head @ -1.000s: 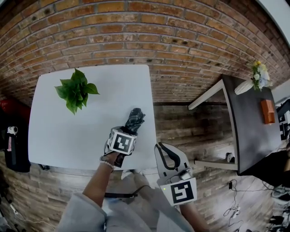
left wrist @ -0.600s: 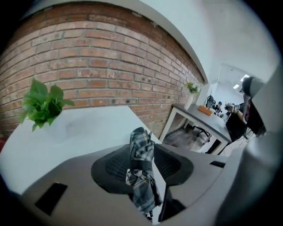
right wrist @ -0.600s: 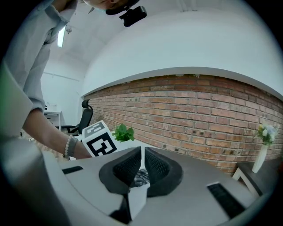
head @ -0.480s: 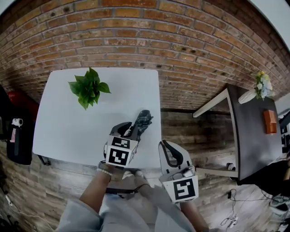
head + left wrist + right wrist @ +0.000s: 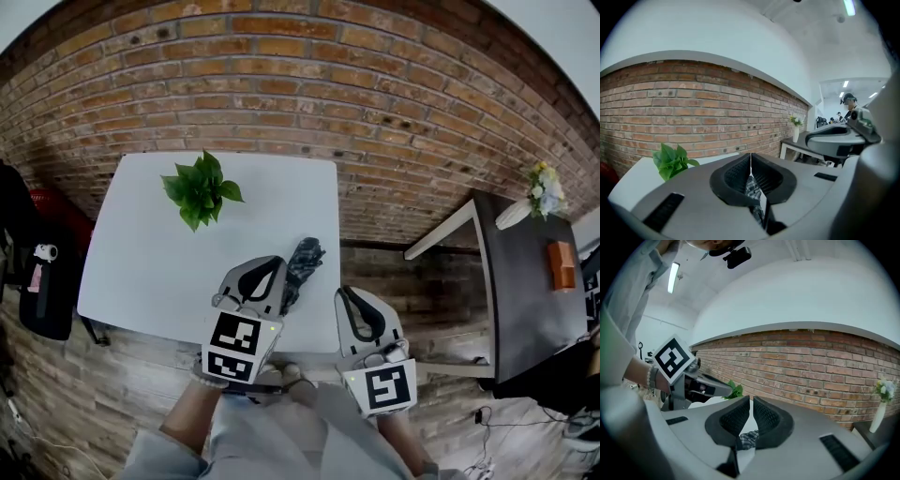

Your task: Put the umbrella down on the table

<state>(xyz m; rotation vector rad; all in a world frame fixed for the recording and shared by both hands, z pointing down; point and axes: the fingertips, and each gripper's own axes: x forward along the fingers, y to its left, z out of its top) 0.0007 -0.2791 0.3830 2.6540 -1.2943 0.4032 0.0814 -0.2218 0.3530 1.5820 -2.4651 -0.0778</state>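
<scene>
Umbrella, head view: I see the folded dark plaid umbrella (image 5: 302, 267) lying on the white rectangular table (image 5: 141, 253), near its right front corner.
Plant, head view: a green leafy plant (image 5: 200, 187) stands towards the table's far side, well apart from the umbrella.
Left gripper, head view: my grey left gripper (image 5: 269, 263) sits just beside the umbrella's left side and overlaps its near end in the picture.
Right gripper, head view: my grey right gripper (image 5: 349, 292) hangs off the table's front right corner, over wooden floor.
Jaws, left gripper view: the left gripper (image 5: 750, 159) has just been closing. Its pads now meet in one line with nothing between them. Plaid fabric (image 5: 752, 187) shows below them.
Jaws, right gripper view: the right gripper (image 5: 751, 404) is clenched to a thin slit and grips nothing. Plaid fabric (image 5: 747, 439) shows beneath its tips.
</scene>
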